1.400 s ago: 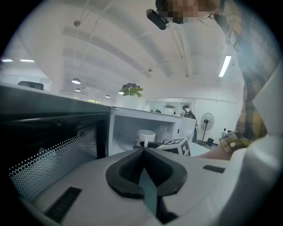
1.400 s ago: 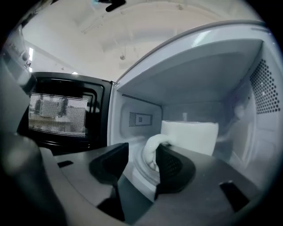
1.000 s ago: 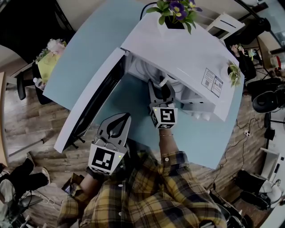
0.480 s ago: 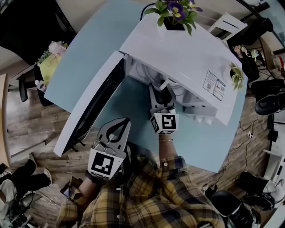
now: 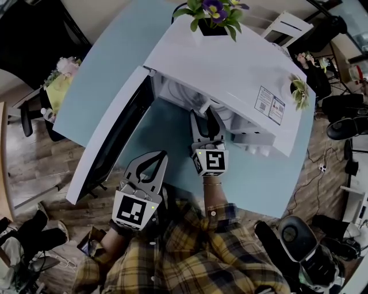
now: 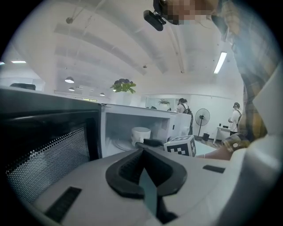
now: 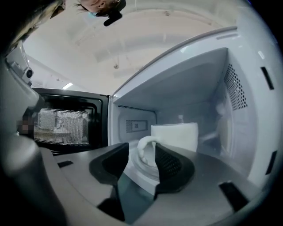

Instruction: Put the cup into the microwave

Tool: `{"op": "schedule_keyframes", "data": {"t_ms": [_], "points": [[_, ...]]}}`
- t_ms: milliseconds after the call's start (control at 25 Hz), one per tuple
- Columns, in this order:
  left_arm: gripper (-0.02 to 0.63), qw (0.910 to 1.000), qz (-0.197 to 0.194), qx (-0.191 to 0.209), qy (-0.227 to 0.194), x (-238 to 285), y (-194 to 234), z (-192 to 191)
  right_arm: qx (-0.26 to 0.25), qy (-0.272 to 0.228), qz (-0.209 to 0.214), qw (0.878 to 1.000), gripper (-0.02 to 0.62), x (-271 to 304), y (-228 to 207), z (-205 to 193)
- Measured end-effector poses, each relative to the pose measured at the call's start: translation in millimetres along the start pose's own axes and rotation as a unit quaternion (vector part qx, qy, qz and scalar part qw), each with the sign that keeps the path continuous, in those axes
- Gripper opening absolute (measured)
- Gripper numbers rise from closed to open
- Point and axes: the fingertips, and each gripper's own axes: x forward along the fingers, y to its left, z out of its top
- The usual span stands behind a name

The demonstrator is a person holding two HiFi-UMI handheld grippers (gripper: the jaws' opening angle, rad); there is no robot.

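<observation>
The white microwave (image 5: 230, 63) stands on the teal table with its door (image 5: 106, 146) swung wide open to the left. A white cup (image 7: 174, 137) sits upright on the turntable inside, its handle (image 7: 145, 150) turned toward me. My right gripper (image 5: 206, 118) reaches into the mouth of the cavity. In the right gripper view its jaws (image 7: 142, 152) are open, the handle lying loose in the gap at their tips. My left gripper (image 5: 162, 155) hangs back near the table's front edge, shut on nothing. From there the cup (image 6: 140, 134) shows deep inside.
A potted plant with purple flowers (image 5: 210, 11) stands on the microwave's top, and a small green plant (image 5: 299, 92) sits at its right end. The teal table (image 5: 167, 129) ends just in front of me. An office chair (image 5: 299, 244) stands on the floor at the right.
My right gripper has drawn back slightly toward me from the cavity. The left gripper has stayed where it was.
</observation>
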Motion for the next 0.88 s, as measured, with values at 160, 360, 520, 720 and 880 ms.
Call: {"op": "schedule_keyframes", "data": {"t_ms": [160,360,520,720,880], "points": [[-0.008,1.0,-0.001,0.001,-0.006,1.5,-0.3,3.8,0.002,0.003,-0.001,1.0,0.175,-8.7,-2.8,4.1],[-0.008,0.9999,-0.001,0.003,-0.015,0.3,0.3,13.8,0.0,0.011,-0.001,1.0,0.175,-22.3,-4.5,12.9],[-0.008,0.9995,0.0,0.002,-0.03,-0.8,1.9,25.5,-0.004,0.022,0.001,1.0,0.175,-33.6,-6.9,24.4],[-0.008,0.9988,0.004,0.006,-0.048,-5.1,6.0,41.3,0.023,0.039,0.009,0.999,0.175,-51.0,-8.4,36.9],[-0.008,0.9981,0.004,0.011,-0.06,-7.8,8.6,52.4,0.037,0.051,0.028,0.998,0.175,-67.2,-2.0,49.5]]}}
